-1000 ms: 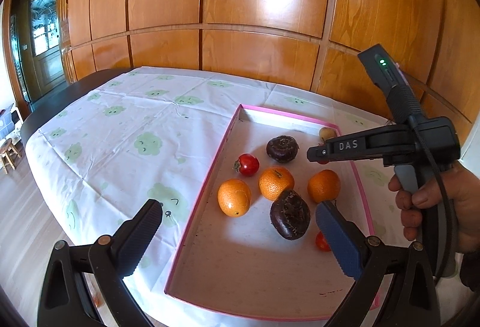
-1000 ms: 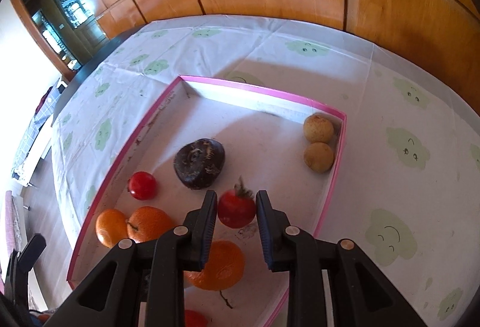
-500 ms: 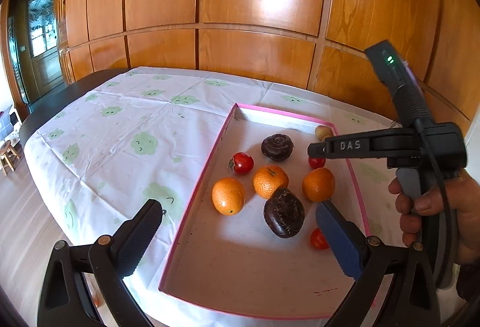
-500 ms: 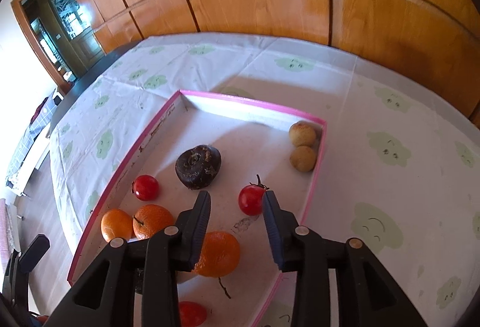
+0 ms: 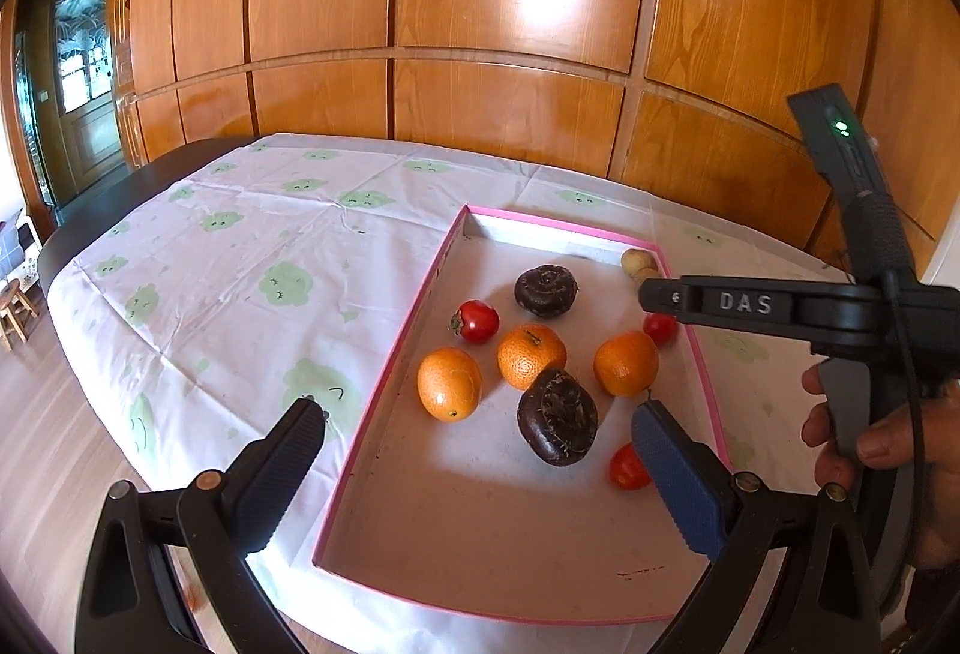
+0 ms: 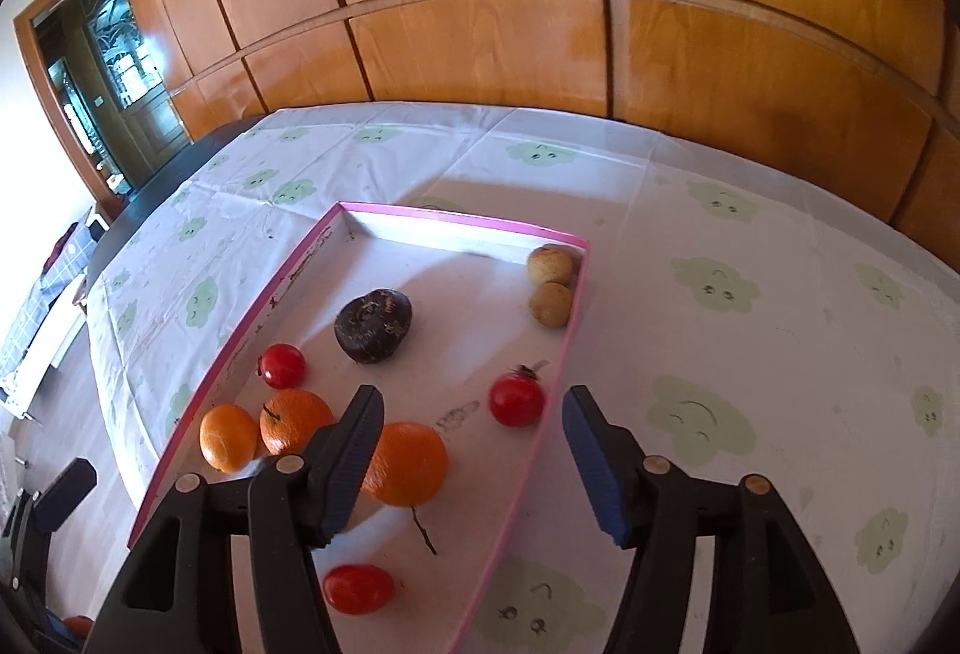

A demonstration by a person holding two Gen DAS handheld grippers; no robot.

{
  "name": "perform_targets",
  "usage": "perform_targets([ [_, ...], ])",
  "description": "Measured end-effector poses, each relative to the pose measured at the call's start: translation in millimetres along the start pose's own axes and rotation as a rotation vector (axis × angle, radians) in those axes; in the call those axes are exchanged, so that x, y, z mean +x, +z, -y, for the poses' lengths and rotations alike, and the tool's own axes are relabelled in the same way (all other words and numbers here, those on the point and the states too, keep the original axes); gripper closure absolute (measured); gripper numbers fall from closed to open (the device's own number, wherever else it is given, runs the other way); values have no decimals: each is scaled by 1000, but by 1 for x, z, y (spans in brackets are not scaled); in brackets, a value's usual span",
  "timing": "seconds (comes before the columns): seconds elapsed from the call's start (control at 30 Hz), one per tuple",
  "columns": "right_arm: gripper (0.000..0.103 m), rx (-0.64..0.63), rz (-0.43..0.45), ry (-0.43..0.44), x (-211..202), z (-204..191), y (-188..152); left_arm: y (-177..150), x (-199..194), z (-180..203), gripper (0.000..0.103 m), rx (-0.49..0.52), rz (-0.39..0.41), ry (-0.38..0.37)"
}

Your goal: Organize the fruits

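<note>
a shallow pink-rimmed cardboard tray [image 5: 390, 372] lies on the counter's white cloth with green smiling clouds [image 5: 240, 264] and holds three round orange mandarins [image 5: 449, 384], two dark purple knobbly fruits [image 5: 558, 425], three small red tomatoes [image 5: 477, 321] and two tan round fruits [image 6: 551, 264] in its far right corner. the right gripper [image 6: 474, 432], its fingers [image 6: 591, 465] opening with nothing pressed between them, hangs over the tray's right rim just behind a stemmed red tomato [image 6: 516, 400] that rests free on the tray floor. the left gripper [image 5: 474, 450] hovers over the tray's near end with fingers [image 5: 675, 465] spread wide and empty, a person's hand [image 5: 882, 438] gripping the right tool's handle beside it.
</note>
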State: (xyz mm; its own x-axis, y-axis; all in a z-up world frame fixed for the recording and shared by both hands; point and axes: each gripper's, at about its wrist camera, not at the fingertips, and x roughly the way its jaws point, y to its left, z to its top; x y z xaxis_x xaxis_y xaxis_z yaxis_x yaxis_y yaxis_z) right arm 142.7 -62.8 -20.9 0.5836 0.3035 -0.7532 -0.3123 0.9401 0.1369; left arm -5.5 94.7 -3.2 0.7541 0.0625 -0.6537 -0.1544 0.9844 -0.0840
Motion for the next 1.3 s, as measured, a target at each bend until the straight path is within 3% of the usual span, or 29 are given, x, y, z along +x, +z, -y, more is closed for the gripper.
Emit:
perform_targets([
  [0.93, 39, 40, 131, -150, -73, 6, -81, -8, -16, 16, 0, 26, 32, 9],
  [1.3, 39, 18, 137, -161, -81, 2, -95, -13, -26, 26, 0, 51, 52, 13],
])
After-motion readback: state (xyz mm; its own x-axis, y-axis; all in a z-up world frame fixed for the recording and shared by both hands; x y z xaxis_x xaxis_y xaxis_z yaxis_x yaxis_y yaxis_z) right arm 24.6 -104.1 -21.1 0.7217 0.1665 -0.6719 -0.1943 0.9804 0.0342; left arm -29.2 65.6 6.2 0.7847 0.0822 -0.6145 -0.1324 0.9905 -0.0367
